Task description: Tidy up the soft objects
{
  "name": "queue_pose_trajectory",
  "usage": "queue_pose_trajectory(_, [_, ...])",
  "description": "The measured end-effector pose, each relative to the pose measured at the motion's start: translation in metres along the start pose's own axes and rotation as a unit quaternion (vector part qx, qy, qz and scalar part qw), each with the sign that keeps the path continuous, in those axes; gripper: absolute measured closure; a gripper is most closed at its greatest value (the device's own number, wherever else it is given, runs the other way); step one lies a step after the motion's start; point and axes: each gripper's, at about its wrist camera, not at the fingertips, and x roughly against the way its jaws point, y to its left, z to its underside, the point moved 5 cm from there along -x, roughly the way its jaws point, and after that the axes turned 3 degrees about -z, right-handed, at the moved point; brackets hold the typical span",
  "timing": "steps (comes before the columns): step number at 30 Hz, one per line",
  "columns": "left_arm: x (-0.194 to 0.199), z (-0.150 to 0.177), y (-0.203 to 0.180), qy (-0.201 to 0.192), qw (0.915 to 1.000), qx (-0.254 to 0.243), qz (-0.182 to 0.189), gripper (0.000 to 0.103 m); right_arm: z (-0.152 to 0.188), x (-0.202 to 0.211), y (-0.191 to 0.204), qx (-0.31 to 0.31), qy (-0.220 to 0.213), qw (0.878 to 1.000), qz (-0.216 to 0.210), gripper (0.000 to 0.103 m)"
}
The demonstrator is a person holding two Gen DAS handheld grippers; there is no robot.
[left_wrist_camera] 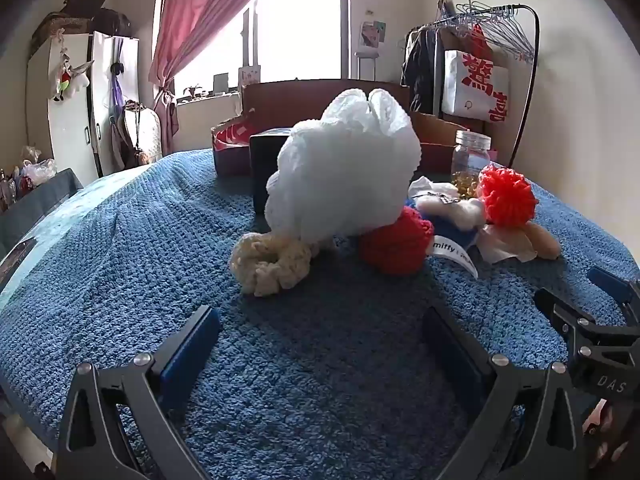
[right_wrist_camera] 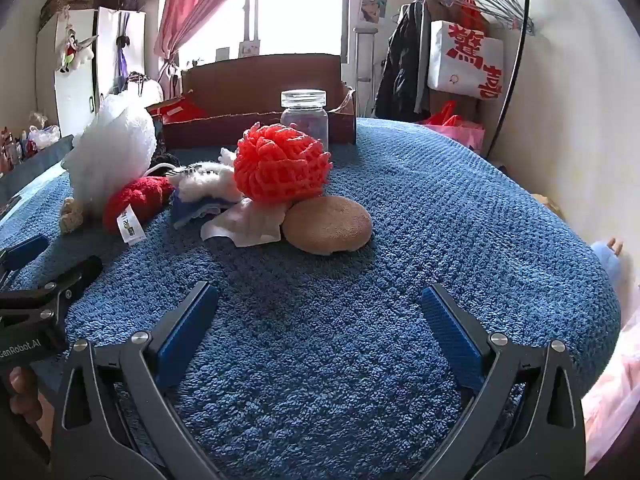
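A pile of soft things lies on the blue towel-covered surface [left_wrist_camera: 120, 240]. In the left wrist view I see a big white fluffy plush [left_wrist_camera: 344, 176], a cream scrunchie [left_wrist_camera: 272, 260], a dark red knitted piece [left_wrist_camera: 394, 244], an orange-red pom ball [left_wrist_camera: 507, 196] and a small white and blue plush [left_wrist_camera: 448, 212]. The right wrist view shows the orange-red ball [right_wrist_camera: 280, 168], a tan round pad [right_wrist_camera: 328, 224], the white plush [right_wrist_camera: 112, 152] and the red piece [right_wrist_camera: 136, 200]. My left gripper [left_wrist_camera: 320, 344] is open and empty, short of the pile. My right gripper [right_wrist_camera: 320, 320] is open and empty too.
A glass jar [right_wrist_camera: 305, 118] stands behind the pile. A brown cardboard box [right_wrist_camera: 256, 96] and a dark box [left_wrist_camera: 266, 160] sit at the back. A clothes rack with hangers [left_wrist_camera: 500, 28] stands at the right wall. The towel's edge [right_wrist_camera: 592, 280] drops off at right.
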Motion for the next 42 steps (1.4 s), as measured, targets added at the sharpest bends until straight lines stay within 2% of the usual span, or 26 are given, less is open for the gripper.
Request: queue_pose_trajectory(42, [-0.0007,0.0006,-0.0001,0.005,1.0000,0.003,0.002,0.000,0.0003,-0.0007,0.0004,0.001,0.003,1.000,0.001,0.000])
